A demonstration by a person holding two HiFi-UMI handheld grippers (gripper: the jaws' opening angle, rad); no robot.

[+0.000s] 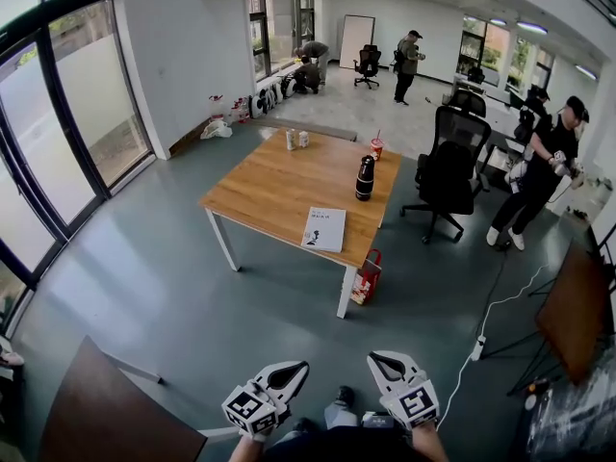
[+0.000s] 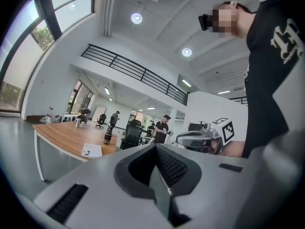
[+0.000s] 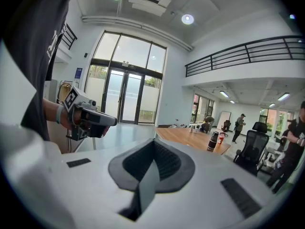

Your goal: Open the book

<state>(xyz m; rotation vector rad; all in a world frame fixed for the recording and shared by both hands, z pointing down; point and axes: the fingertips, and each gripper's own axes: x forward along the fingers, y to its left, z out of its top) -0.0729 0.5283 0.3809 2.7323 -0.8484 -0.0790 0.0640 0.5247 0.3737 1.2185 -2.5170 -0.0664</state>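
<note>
A closed white book (image 1: 324, 228) lies flat near the front edge of a wooden table (image 1: 279, 186), far ahead of me across the grey floor. In the left gripper view the book (image 2: 91, 150) shows small on the table's near corner. Both grippers hang low at my body, well short of the table. The left gripper (image 1: 299, 367) is shut, its ridged pads together (image 2: 162, 175) with nothing between them. The right gripper (image 1: 376, 360) is also shut and empty (image 3: 150, 171). Each gripper view shows the other gripper beside it.
On the table stand a black bottle (image 1: 365, 177), a red cup (image 1: 376, 148) and small cans (image 1: 295, 140). A red bag (image 1: 366, 277) leans at a table leg. A black office chair (image 1: 448, 171) and a person (image 1: 539, 176) are right of it. A dark tabletop (image 1: 96, 412) sits at my lower left.
</note>
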